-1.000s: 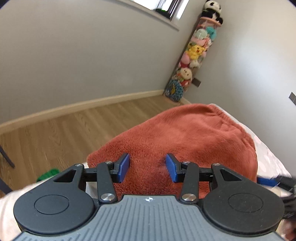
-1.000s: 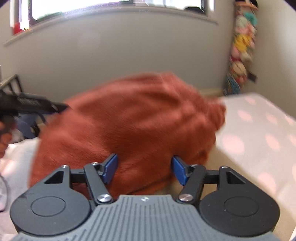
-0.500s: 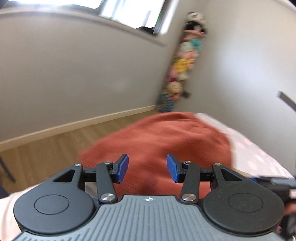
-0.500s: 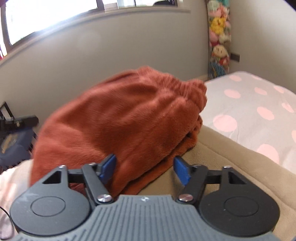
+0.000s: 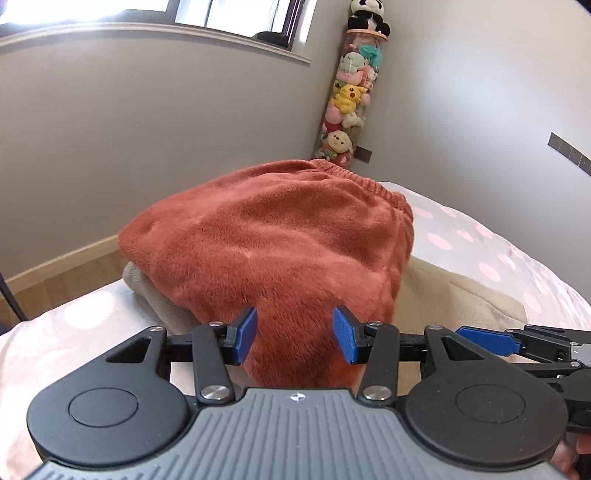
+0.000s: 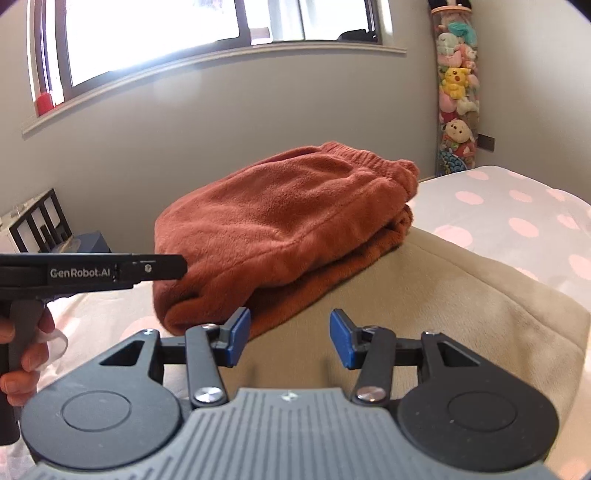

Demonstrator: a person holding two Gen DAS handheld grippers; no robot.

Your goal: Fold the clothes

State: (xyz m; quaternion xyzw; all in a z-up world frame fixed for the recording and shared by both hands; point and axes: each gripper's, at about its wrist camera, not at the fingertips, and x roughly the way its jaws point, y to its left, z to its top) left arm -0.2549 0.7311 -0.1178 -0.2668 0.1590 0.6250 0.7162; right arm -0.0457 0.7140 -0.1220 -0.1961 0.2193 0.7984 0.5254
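My left gripper [image 5: 293, 339] stands wide open, blue pads [image 5: 245, 334] parted with nothing clamped; the near end of the rust fleece garment [image 5: 273, 251] lies in the gap between them, whether it touches either pad I cannot tell. Garment folded into a thick bundle, elastic waistband at the far end, resting on a beige folded cloth [image 5: 450, 295] that shows to both sides of my fingers. My right gripper [image 6: 290, 339] also wide open and empty, over the beige cloth [image 6: 424, 295]; the rust garment [image 6: 280, 225] sits ahead and left of its fingers, near edge just beside the left pad [image 6: 238, 334]. Polka-dot bedsheet [image 6: 517, 221] off to the right. Tube of plush toys [image 5: 349, 92] in the far corner; window [image 6: 177, 33] above the wall
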